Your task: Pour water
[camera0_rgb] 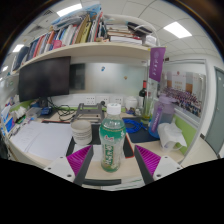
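A clear plastic bottle (112, 142) with a green label and a white cap stands upright on a beige board (112, 178) edged in black. It is between my fingers, with a gap between it and the magenta pad (79, 158) at either side. My gripper (112, 162) is open around the bottle's lower part. A stack of white cups (82, 130) stands on the table just left of and behind the bottle. A translucent purple jug (163, 108) stands further back on the right.
A white table (40, 142) spreads to the left. A dark monitor (45, 78) and cluttered desk items stand at the back. A shelf of books (70, 40) hangs above. A light green object (172, 134) lies to the right.
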`<move>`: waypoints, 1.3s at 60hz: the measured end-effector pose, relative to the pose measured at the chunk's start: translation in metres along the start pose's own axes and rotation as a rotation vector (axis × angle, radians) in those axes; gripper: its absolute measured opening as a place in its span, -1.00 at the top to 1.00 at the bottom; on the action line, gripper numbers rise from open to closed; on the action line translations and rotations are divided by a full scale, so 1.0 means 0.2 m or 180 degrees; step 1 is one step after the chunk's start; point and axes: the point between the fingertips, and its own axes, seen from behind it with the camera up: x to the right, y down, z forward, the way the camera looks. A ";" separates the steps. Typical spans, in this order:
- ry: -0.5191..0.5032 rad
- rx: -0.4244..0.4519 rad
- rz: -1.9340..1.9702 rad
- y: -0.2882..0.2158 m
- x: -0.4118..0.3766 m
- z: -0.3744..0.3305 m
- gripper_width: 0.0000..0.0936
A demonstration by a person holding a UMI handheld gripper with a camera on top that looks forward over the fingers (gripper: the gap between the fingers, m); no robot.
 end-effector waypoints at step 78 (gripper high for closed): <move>0.0126 -0.0186 -0.3119 -0.45 0.11 0.83 0.36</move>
